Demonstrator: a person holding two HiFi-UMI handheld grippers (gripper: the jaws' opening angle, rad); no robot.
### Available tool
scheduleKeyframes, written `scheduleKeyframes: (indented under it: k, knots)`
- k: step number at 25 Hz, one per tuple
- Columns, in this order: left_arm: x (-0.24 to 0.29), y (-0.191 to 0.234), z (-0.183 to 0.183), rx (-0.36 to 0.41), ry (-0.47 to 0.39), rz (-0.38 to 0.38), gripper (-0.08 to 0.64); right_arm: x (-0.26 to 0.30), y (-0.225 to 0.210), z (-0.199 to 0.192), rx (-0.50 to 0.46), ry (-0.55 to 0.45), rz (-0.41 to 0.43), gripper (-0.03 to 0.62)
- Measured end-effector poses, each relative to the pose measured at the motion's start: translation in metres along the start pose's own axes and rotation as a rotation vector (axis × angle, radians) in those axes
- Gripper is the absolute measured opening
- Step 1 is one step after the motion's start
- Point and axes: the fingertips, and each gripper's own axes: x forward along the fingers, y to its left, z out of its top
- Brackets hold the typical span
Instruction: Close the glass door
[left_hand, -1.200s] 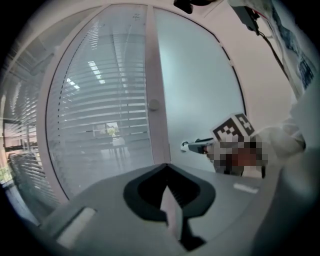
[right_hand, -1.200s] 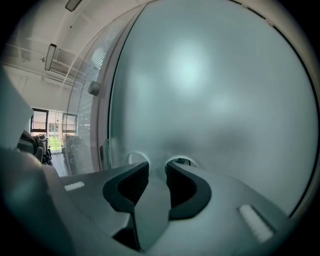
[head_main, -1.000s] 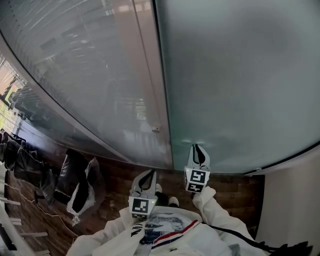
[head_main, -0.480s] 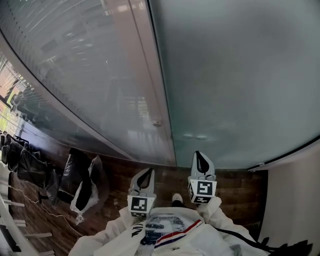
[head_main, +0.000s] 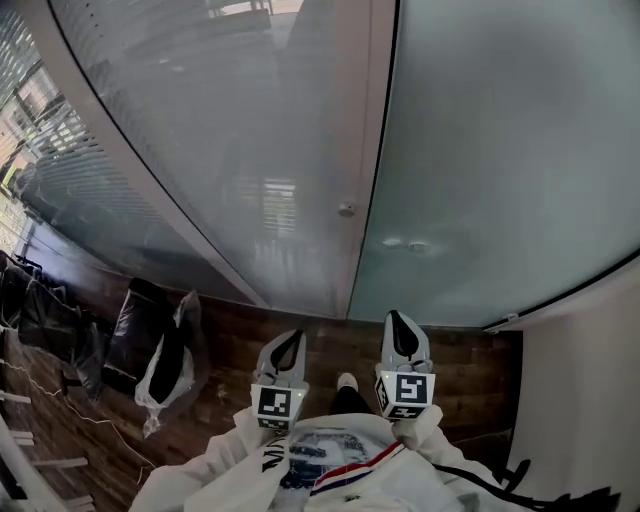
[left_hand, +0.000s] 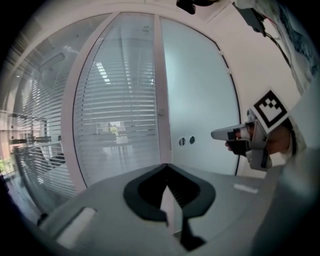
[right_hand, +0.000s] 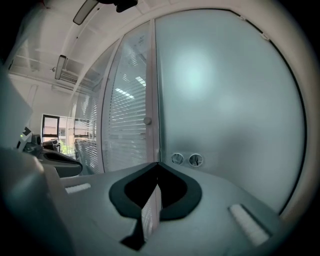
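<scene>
The frosted glass door fills the right of the head view. Its left edge lies along the pale upright post, and I see no gap between them. Two small round fittings sit low on the door near that edge, also seen as round fittings in the right gripper view. My right gripper is shut and empty, a little short of the door below the fittings. My left gripper is shut and empty too, and faces the slatted glass panel left of the post.
A small round knob sits on the post. Black bags and a white bag lie on the wooden floor at the left. A white wall stands close on the right. A dark desk shape shows far left in the right gripper view.
Both grippers have drawn back from the door. The right one was near the round fittings a second ago and now sits farther from them. My view has swung round.
</scene>
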Motion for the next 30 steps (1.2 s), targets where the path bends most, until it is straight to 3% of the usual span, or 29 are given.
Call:
scheduleKeyframes:
  k: [8, 17, 23, 30]
  knots:
    - [-0.073, 0.010, -0.026, -0.018, -0.008, -0.038, 0.003, -0.066, 0.066, -0.020, -0.011, 0.023, -0.020, 0.006]
    - [-0.150, -0.003, -0.039, -0.008, -0.039, -0.114, 0.003, -0.151, 0.111, -0.036, -0.027, 0.035, -0.103, 0.006]
    - [-0.185, -0.029, -0.040, 0.011, -0.061, -0.184, 0.003, -0.202, 0.128, -0.041, -0.039, 0.028, -0.141, 0.006]
    - [-0.209, -0.048, -0.040, 0.020, -0.062, -0.187, 0.002, -0.242, 0.133, -0.038, -0.046, -0.001, -0.132, 0.006]
